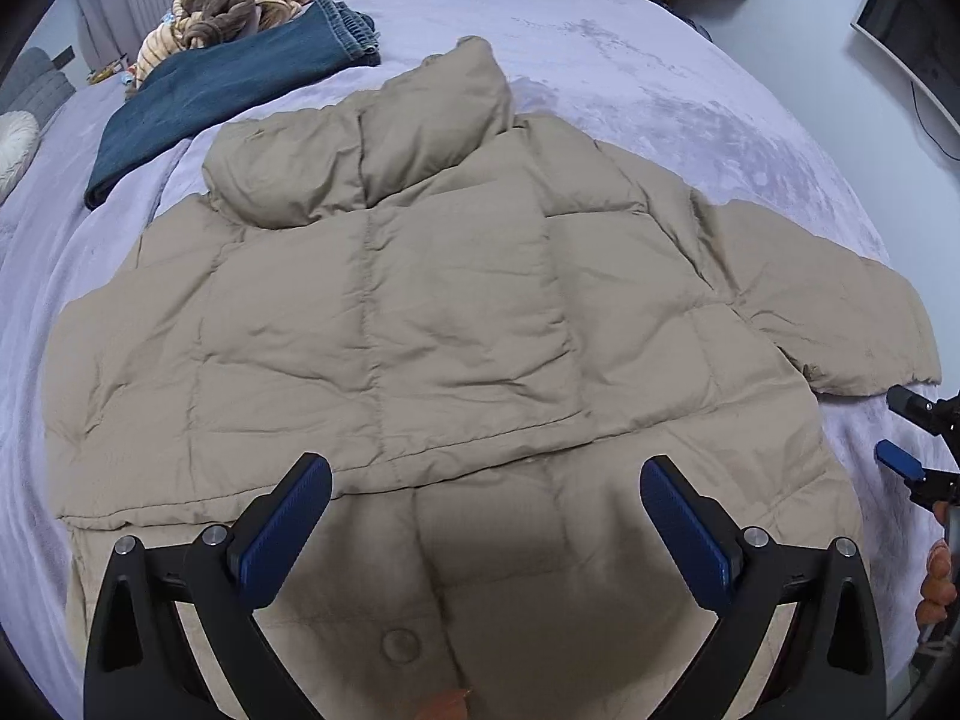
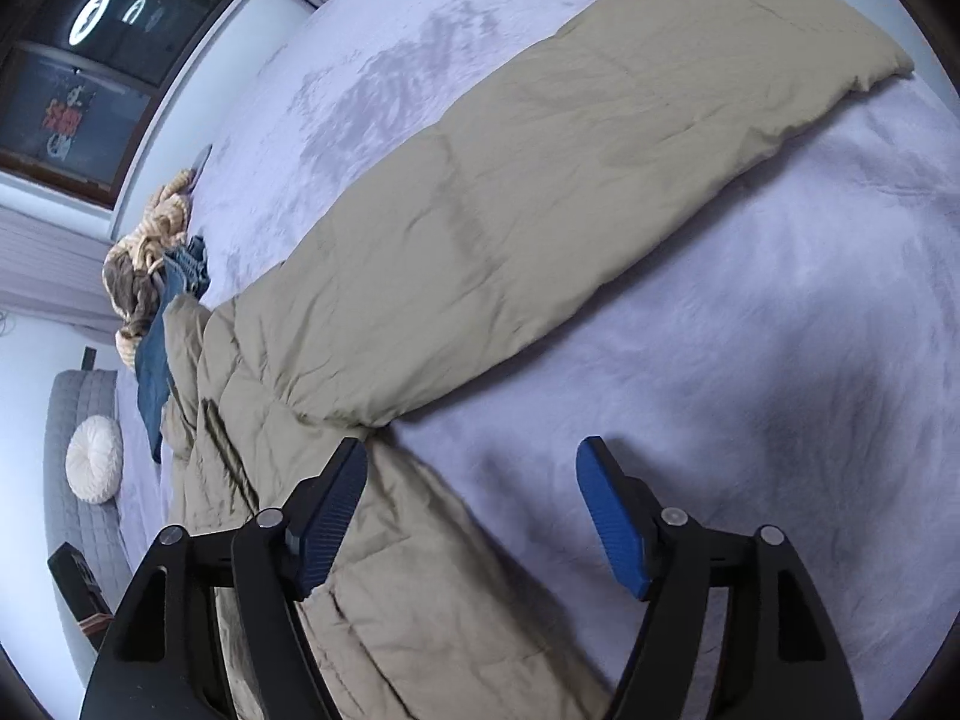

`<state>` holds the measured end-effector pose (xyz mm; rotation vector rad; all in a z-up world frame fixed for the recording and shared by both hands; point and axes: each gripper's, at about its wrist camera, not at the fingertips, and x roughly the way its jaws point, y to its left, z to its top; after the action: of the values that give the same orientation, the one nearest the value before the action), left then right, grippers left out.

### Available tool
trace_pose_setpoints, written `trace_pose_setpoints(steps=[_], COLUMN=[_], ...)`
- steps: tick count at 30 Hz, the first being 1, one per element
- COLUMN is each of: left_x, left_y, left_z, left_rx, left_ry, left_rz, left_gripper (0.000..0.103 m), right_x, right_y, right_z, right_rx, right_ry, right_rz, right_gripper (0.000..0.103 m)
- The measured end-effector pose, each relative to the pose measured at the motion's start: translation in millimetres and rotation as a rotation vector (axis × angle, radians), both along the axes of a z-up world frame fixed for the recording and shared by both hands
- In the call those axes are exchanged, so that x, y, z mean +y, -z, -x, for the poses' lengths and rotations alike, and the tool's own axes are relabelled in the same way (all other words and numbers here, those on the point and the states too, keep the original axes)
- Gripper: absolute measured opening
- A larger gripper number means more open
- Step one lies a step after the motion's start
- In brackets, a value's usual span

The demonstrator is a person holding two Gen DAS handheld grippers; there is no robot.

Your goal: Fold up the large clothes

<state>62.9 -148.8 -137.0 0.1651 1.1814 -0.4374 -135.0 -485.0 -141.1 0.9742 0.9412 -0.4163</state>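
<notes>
On lavender bed [image 1: 690, 78], tan jacket [image 1: 420, 300] spread, sleeve [image 2: 570, 180] outstretched, bedding beside.

A home bedroom, by what lies before me. I work over a wide bed [image 1: 660, 78] under a lilac plush cover. Upper left of my left view: folded jeans [image 1: 228, 90], a heaped knit blanket [image 1: 240, 0], curtains [image 1: 114, 12]. A dark window [image 2: 114, 60] sits upper left on my right view.

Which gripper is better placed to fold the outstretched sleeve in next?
Probably right: the right gripper is open beside the sleeve; the left gripper is open over the jacket's middle.
</notes>
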Motion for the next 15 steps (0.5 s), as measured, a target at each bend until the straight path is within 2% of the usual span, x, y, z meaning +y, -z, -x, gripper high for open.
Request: trace_pose_setpoints(steps=[2, 5, 6, 11, 15], left_x=[-12, -27, -31, -48, -54], left_y=[2, 3, 4, 8, 12], left_z=[0, 2, 3, 3, 0], left_rx=[0.010, 0.010, 0.011, 0.038, 0.061], left_ry=[0.007, 0.012, 0.013, 0.016, 0.000], left_rz=[-0.004, -0.021, -0.024, -0.030, -0.019], left_gripper=[0.103, 0.103, 0.103, 0.103, 0.103], right_x=[-24, -54, -60, -98, -126], right_y=[5, 10, 10, 6, 13], right_z=[10, 22, 24, 29, 28], right_rx=[-0.021, -0.074, -0.088, -0.169, -0.218], right_ry=[0.056, 0.133, 0.151, 0.235, 0.278], right_rz=[-0.029, -0.084, -0.091, -0.087, -0.163], right_gripper=[0.085, 0.096, 0.103, 0.103, 0.103])
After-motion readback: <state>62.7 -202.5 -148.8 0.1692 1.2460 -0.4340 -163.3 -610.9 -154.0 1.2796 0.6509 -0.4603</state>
